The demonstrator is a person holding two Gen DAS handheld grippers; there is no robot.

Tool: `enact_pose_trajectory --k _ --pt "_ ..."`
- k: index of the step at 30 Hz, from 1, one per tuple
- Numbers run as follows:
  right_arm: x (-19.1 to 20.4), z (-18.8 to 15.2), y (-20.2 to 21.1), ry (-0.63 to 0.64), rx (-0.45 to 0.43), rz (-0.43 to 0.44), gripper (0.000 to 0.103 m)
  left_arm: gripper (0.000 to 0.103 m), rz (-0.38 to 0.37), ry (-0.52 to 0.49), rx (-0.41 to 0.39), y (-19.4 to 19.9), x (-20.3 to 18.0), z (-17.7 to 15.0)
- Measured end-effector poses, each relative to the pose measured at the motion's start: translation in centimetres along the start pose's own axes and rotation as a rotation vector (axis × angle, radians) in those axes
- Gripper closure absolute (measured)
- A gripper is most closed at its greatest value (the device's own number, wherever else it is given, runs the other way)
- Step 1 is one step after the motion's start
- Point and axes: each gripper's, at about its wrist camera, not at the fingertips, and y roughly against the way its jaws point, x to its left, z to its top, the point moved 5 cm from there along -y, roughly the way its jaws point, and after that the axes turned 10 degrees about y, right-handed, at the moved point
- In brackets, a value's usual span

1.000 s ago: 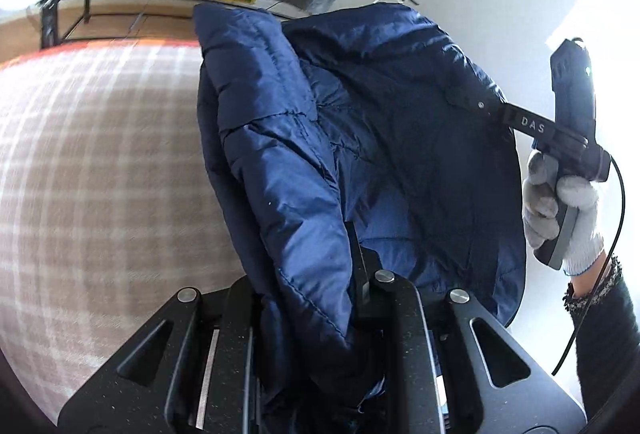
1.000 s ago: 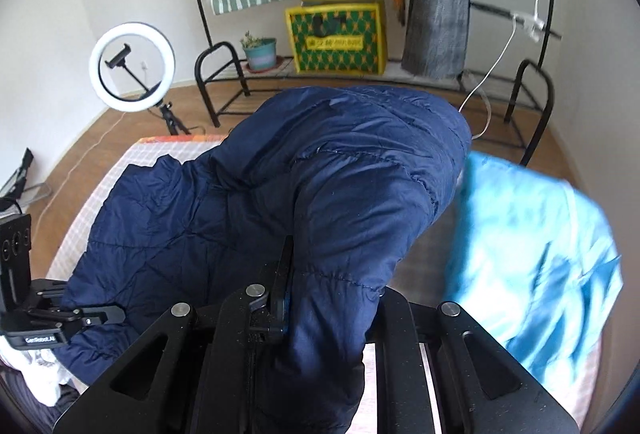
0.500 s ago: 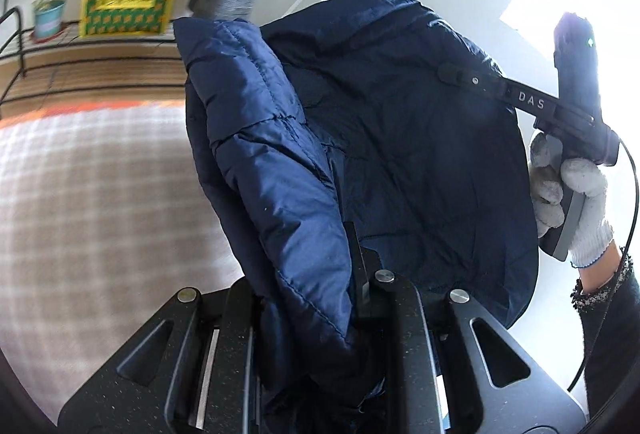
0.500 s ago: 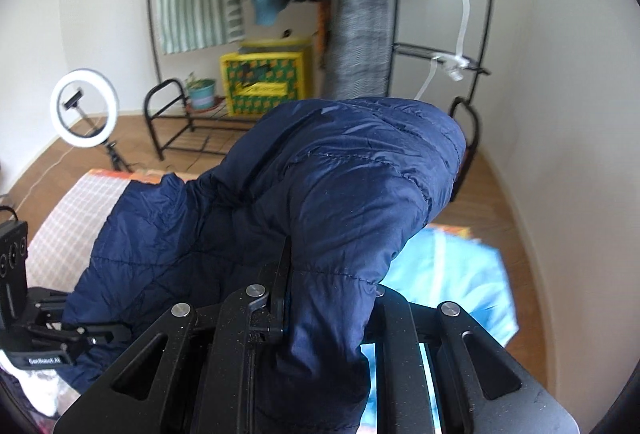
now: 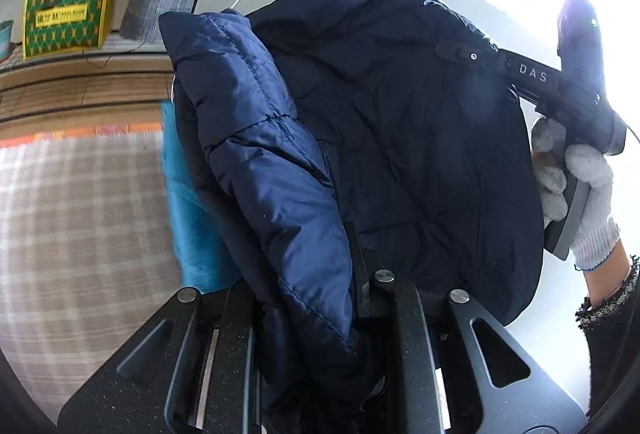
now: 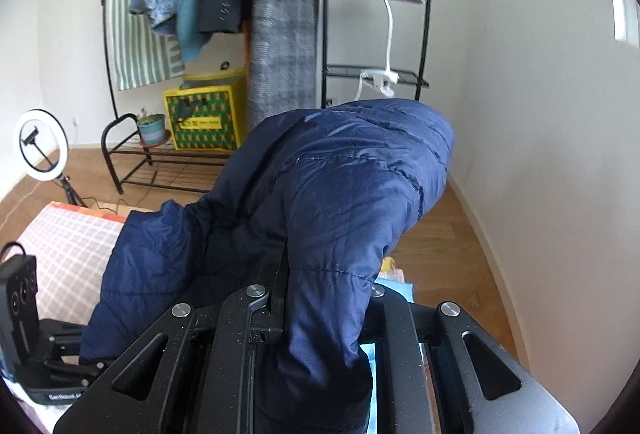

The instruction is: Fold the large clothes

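Jacket raised higher than second ago, clear of plaid bed. Left gripper and right gripper: jaws clamped on padded edges. No fold made; all folding outstanding.

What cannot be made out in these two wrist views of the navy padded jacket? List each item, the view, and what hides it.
- Left gripper fingertips, left wrist view: buried in the navy padded jacket.
- Right gripper fingertips, right wrist view: wrapped in the same jacket.
- Light-blue garment, left wrist view: mostly behind the jacket.
- Yellow-and-green box lettering, right wrist view: too small.
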Motion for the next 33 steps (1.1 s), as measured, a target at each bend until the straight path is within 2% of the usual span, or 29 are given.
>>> enact_pose_trajectory --k 6,11,14,20,22,25,27,28,30,33 --pt "-3.2 -4.3 -5.6 -0.048 0.099 -0.059 0.085 0.088 0.034 0.058 0.043 -3.9 1.9 -2.4" --pt "-4.5 -5.4 -7.8 -0.051 0.151 -0.114 0.076 0.085 0.025 0.082 0.039 -4.1 2.5 -2.3" --pt "-4.8 -6.1 -8.4 -0.008 0.224 -0.160 0.072 0.083 0.026 0.081 0.039 -3.7 2.5 -2.0" --pt "-6.6 -7.3 -6.6 -0.101 0.221 -0.118 0.072 0.076 0.039 0.040 0.029 -2.3 2.4 -1.4" --pt "-7.6 -7.7 -6.1 -0.200 0.208 -0.066 0.061 0.075 0.057 0.028 0.032 -2.5 2.5 -1.5" --pt "-9.7 -7.9 -5.6 -0.348 0.187 -0.033 0.058 0.075 0.058 0.036 0.036 -2.7 2.6 -1.5" --pt "-10.3 -8.4 -3.6 -0.358 0.155 -0.059 0.057 0.071 0.051 0.043 0.052 -2.2 2.8 -1.3" --pt "-10.3 -8.7 -2.7 -0.353 0.149 -0.062 0.052 0.069 0.047 0.039 0.057 -1.9 2.8 -1.2" --pt "-9.7 -10.3 -0.6 -0.363 0.142 -0.038 0.041 0.067 0.043 0.024 0.067 -0.8 3.1 -0.9" --pt "-8.3 -14.4 1.2 -0.392 0.188 0.005 0.041 0.060 0.050 -0.009 0.034 1.7 3.4 -0.5"
